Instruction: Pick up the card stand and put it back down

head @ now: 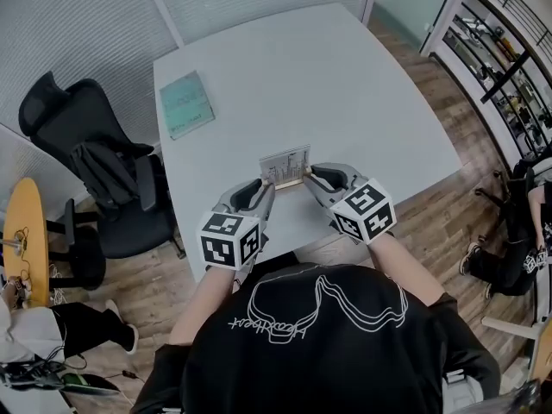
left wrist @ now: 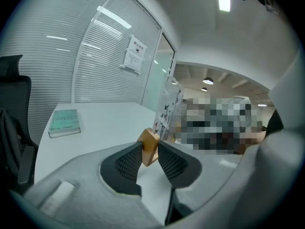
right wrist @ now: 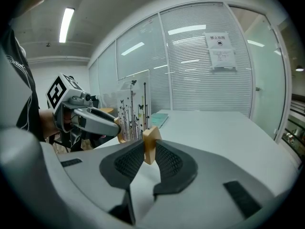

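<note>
The card stand (head: 285, 166) is a clear upright sheet printed with black plants, set in a wooden base. It stands near the front edge of the white table (head: 302, 76). My left gripper (head: 270, 187) is shut on the left end of the wooden base (left wrist: 149, 146), pinched between its black pads. My right gripper (head: 308, 178) is shut on the right end of the base (right wrist: 150, 144). The printed sheet (right wrist: 134, 109) rises between the two grippers, and the left gripper (right wrist: 117, 129) shows beyond it in the right gripper view. Whether the base rests on the table is unclear.
A teal book (head: 185, 103) lies at the table's far left. A black office chair (head: 95, 166) stands left of the table. A round yellow side table (head: 24, 235) sits at the far left, shelving (head: 500, 67) at the right. Glass walls with blinds lie behind.
</note>
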{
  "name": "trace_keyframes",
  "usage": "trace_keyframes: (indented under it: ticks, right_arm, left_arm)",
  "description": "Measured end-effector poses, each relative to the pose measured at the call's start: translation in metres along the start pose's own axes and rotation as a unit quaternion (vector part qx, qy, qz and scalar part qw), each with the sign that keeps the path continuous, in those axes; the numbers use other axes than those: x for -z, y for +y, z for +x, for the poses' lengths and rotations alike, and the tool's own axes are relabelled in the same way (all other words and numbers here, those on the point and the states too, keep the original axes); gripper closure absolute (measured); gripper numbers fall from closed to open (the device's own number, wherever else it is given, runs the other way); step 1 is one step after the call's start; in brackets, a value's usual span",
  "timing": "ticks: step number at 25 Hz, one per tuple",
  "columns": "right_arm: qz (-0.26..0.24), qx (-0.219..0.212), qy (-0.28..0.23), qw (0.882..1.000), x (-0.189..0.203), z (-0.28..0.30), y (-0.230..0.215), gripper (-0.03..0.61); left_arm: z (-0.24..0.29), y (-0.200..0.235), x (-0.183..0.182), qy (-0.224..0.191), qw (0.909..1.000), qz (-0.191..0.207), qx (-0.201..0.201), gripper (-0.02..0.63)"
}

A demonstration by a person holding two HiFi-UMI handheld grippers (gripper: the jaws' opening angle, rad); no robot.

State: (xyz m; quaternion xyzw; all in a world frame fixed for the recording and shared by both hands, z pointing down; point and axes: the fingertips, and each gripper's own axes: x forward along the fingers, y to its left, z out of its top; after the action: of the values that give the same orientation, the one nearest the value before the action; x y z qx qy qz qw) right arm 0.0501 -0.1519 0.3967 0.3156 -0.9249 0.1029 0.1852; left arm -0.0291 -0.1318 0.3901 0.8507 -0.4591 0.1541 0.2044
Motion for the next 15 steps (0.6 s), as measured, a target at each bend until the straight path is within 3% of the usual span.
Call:
trace_keyframes:
  ticks: [15]
  right_arm:
    - [0.004, 0.000, 0.051, 0.999, 0.038, 0.069, -0.033, 0.503]
  left_arm:
    - [0.059, 0.055, 0.040, 0.053, 0.9981, -0.031, -0.004, 0.508]
